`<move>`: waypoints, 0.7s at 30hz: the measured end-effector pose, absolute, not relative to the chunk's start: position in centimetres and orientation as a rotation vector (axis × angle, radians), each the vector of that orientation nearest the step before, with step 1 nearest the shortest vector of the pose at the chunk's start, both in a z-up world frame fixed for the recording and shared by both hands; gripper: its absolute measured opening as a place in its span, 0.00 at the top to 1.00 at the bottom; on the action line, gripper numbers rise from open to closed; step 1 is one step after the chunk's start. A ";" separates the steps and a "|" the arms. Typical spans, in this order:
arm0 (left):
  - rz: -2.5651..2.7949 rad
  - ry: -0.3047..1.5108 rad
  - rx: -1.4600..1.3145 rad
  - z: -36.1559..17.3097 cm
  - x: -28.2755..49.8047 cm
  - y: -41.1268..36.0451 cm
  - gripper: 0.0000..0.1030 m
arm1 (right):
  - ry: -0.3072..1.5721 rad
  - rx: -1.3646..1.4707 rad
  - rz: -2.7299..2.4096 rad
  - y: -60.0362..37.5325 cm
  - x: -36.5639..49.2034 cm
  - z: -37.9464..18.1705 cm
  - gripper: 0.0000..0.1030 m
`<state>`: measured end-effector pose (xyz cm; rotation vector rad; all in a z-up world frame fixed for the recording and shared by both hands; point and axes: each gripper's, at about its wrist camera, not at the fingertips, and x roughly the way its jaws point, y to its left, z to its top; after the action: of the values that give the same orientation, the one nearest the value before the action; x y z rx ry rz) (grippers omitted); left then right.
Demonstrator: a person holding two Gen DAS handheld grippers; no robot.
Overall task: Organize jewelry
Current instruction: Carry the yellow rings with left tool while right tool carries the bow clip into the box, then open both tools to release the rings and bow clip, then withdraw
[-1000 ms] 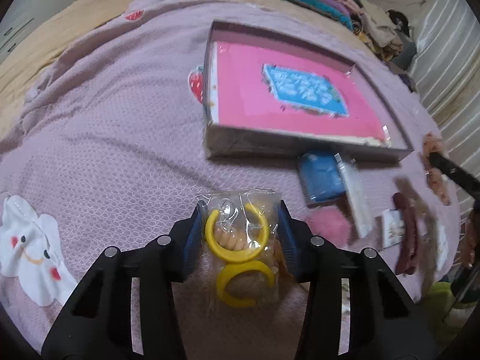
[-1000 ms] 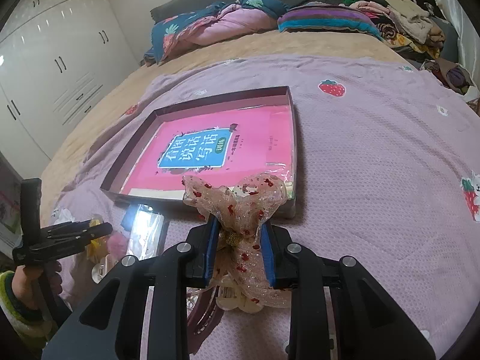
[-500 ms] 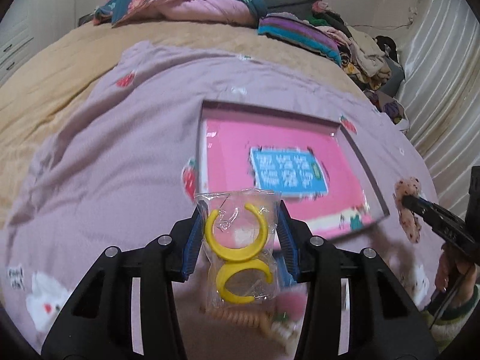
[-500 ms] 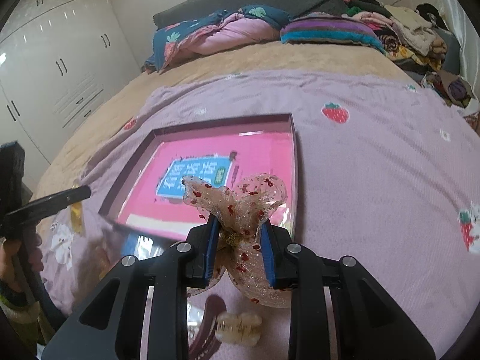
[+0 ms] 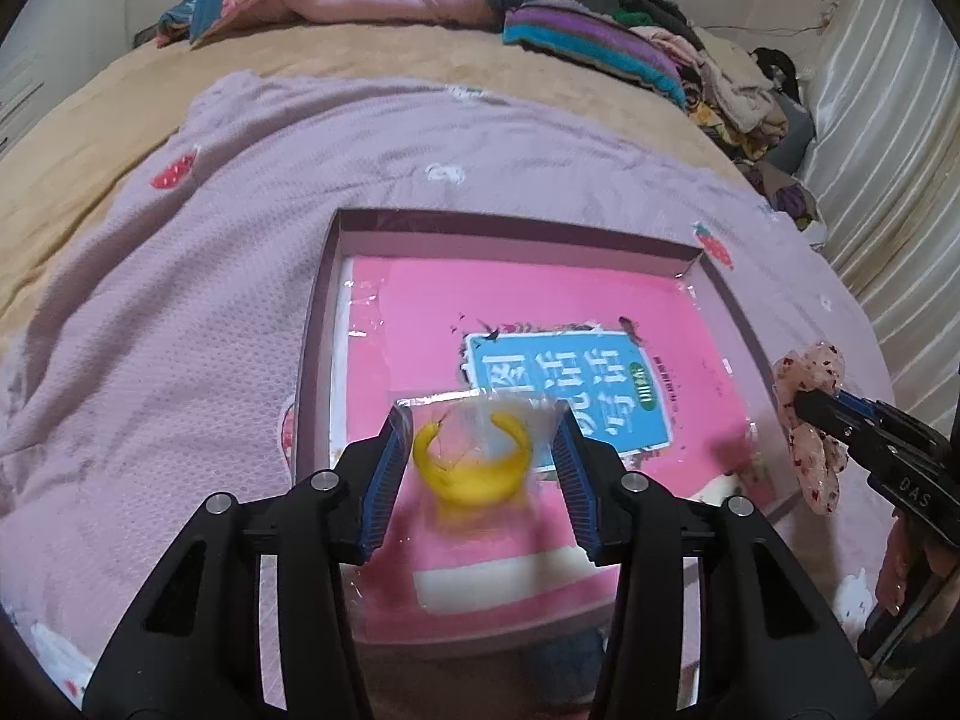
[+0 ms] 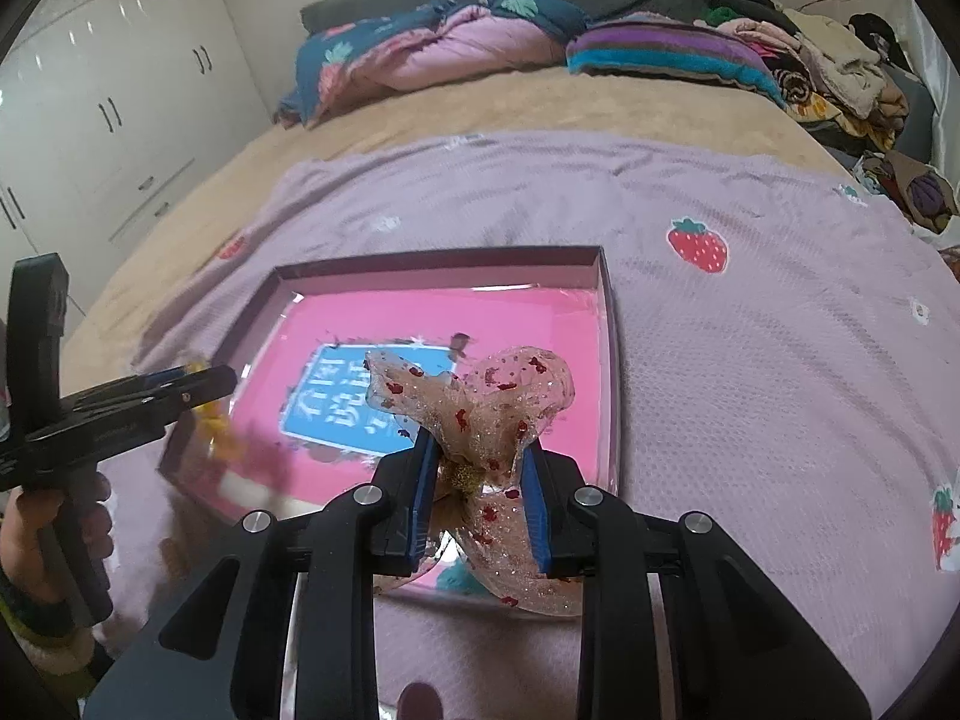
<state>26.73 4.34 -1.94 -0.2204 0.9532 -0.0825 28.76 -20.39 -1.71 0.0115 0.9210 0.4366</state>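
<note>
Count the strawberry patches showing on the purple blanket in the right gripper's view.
3. One strawberry patch lies beyond the box's far right corner, one near the right edge, and a blurred one left of the box. Others may be hidden.

Lilac strawberry-print blanket over tan bedspread, folded floral quilt and striped blanket at headboard, clothes pile, white wardrobe, curtain.
</note>
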 end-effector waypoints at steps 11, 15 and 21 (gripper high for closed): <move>-0.066 0.932 -0.209 -1.3 24.7 5.3 0.37 | 0.965 -0.023 0.397 -19.7 29.0 -3.9 0.62; -0.057 0.912 -0.194 -0.3 23.5 5.4 0.30 | 0.937 -0.006 0.383 -20.6 27.9 -3.0 0.49; -0.046 0.872 -0.186 1.8 21.2 5.4 0.19 | 0.866 0.016 0.370 -22.2 25.1 -0.1 0.38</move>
<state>21.20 5.41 1.78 -0.1858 0.8715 -0.0459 25.08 -22.18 -0.14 0.0160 0.8665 0.3699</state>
